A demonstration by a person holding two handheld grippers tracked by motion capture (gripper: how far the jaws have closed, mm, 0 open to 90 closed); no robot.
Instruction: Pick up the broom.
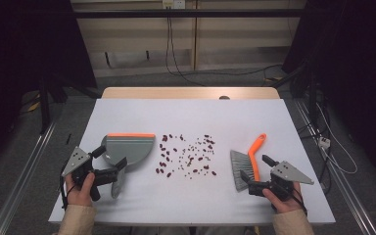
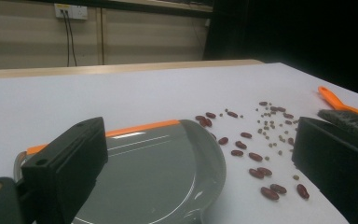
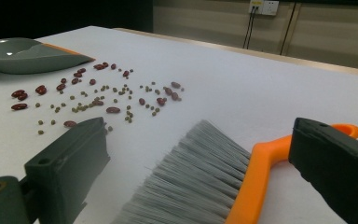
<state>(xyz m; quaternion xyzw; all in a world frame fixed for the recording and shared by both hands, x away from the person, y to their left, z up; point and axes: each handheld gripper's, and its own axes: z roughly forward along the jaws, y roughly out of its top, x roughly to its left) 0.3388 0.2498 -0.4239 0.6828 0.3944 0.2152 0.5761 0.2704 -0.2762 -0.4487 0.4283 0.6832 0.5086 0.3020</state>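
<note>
Beans [image 1: 186, 154]: all loose mid-table, none swept. Dustpan [image 1: 129, 148] to their left, between my left gripper's [image 1: 119, 172] open jaws, ungripped. Brush [image 1: 247, 164] to their right, my right gripper [image 1: 247, 182] open astride it. Everything left.

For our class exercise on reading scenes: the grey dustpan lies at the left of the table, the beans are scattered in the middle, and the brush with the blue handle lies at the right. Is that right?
Not quite. The brush has an orange handle, not blue, as the high view shows. The rest stands: the grey dustpan lies at the left and the beans are scattered in the middle.
</note>
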